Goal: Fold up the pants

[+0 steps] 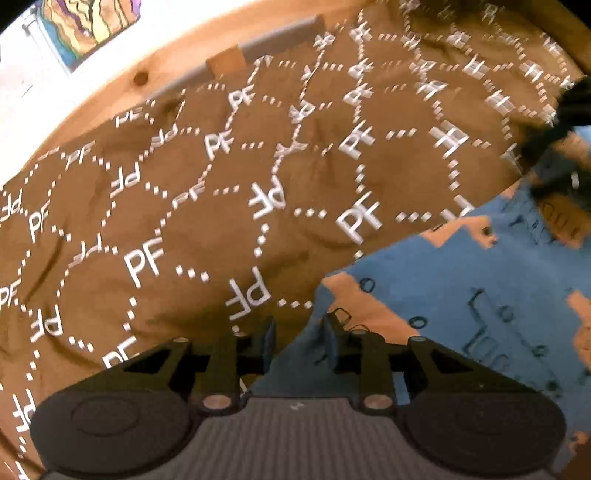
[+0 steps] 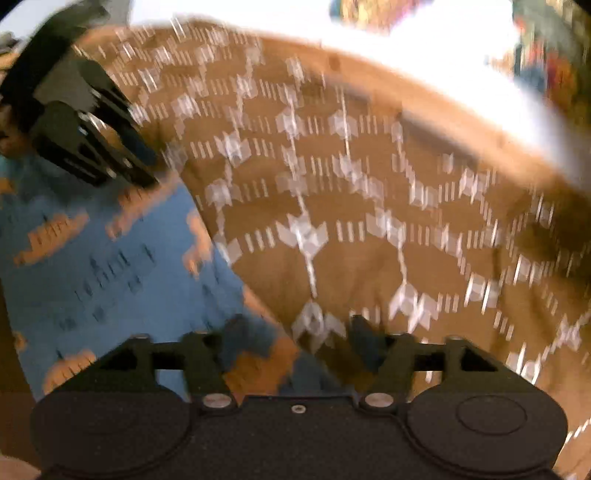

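Brown pants (image 1: 229, 206) edge between both grippers' parted jaws.

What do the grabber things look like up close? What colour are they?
Both are black. The left gripper has two short fingers on angled link arms, silver screws at the pivots, round black discs either side, and a ribbed grey panel. The right gripper matches, though its middle panel is plain black. No sleeves show.

You're in a home, likely a bedroom; wooden bed frame (image 1: 122, 79), brown patterned bedspread (image 1: 177, 206), colourful picture (image 1: 88, 26) on white wall.
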Motion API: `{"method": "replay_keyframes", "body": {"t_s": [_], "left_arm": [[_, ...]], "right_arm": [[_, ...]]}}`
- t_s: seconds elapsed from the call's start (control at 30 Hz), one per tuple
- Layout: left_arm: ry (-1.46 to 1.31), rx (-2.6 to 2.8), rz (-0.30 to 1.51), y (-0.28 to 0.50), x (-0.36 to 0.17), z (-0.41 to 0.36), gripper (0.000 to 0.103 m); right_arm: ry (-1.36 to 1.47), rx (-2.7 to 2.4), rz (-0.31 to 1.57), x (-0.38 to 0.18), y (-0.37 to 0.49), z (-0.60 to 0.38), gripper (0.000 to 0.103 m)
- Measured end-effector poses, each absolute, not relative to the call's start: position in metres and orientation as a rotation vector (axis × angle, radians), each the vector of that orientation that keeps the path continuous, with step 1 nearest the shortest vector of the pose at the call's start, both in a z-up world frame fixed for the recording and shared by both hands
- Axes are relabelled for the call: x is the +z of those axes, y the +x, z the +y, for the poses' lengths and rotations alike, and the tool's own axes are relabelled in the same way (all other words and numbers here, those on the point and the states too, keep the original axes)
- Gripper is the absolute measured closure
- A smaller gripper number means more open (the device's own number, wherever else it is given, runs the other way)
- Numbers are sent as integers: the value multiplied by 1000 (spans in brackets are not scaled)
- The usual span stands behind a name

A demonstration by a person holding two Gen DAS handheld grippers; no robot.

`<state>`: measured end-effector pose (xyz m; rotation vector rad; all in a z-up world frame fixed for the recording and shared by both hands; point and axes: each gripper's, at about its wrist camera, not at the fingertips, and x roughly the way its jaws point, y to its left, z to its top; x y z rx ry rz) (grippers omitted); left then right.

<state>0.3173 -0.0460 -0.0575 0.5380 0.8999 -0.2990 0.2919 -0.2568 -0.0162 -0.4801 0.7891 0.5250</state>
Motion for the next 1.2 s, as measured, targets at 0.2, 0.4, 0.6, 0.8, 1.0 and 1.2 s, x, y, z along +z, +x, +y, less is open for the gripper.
{"method": "replay_keyframes", "body": {"t_s": [0.2, 0.4, 0.6, 0.8, 1.0, 1.2], "left_arm": [[545, -276, 909, 319, -59, -49, 77], [487, -284, 840, 301, -35, -45, 48], [447, -474, 723, 294, -8, -97, 43], [514, -749, 612, 288, -9, -217, 41], [578, -793, 637, 296, -41, -301, 42], [604, -766, 642, 298, -68, -313, 39]], "right_arm": [[-463, 427, 785, -24, 302, -283, 103], [-302, 408, 710, 8, 268, -332, 40], [-271, 270, 666, 32, 185, -377, 26], [-165, 130, 700, 38, 164, -436, 26], [-28, 155, 782, 26, 167, -484, 38], [111, 242, 837, 26, 172, -506, 38]]}}
